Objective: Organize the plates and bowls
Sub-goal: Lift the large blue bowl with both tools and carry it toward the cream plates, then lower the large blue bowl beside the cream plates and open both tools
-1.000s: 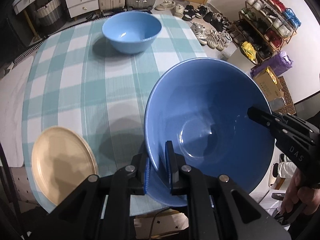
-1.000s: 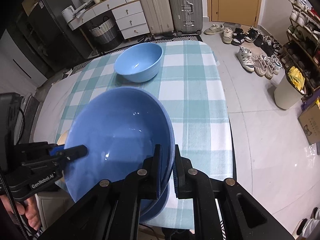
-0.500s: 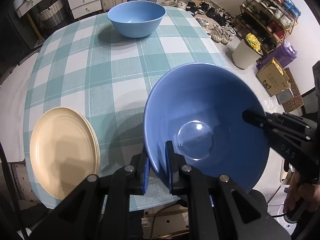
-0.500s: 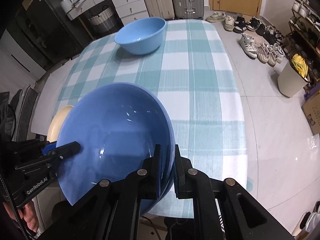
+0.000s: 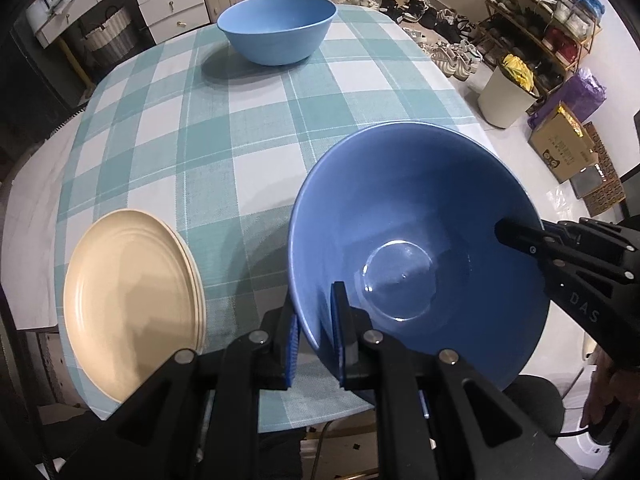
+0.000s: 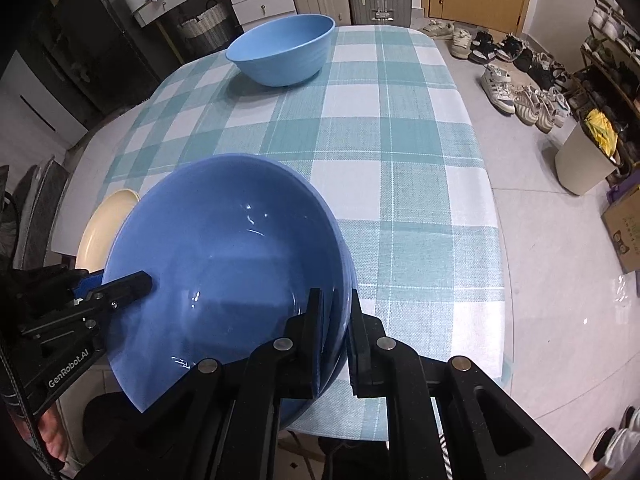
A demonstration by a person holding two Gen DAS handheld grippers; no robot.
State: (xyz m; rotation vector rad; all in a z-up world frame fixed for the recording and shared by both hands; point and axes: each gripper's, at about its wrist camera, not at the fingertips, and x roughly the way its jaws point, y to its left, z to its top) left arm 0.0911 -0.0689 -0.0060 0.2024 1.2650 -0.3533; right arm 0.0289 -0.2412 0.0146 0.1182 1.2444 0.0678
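Cream plates [image 5: 130, 304], a short stack by the look of the doubled edge, sit at the near left corner of the checked tablecloth [image 5: 256, 128], partly over the table edge. Not touched.

My left gripper [image 5: 314, 332] is clamped on the near-left rim of the dark blue bowl [image 5: 416, 248], one pad inside the wall, one outside, jaws narrow with only the rim between them. Bowl tilts, mouth toward the camera, near the front edge of the table.

My right gripper [image 6: 334, 320] pinches the opposite rim, same narrow grip, wall between the pads. In the right wrist view there seems to be a second rim line just under the first, so possibly two nested bowls; can't confirm.

Light blue bowl [image 5: 278, 20] stands upright at the far end of the cloth, well apart from everything I hold.

Step in hand, my read: a two-handed carry of the dark bowl, probably to nest with the far one. To do it well:
- keep both pinches firm, the glazed rim looks slippery
- level the bowl before setting down
- move both hands together so neither twists the rim
- clear the plates on the left
- release only once the base is seated
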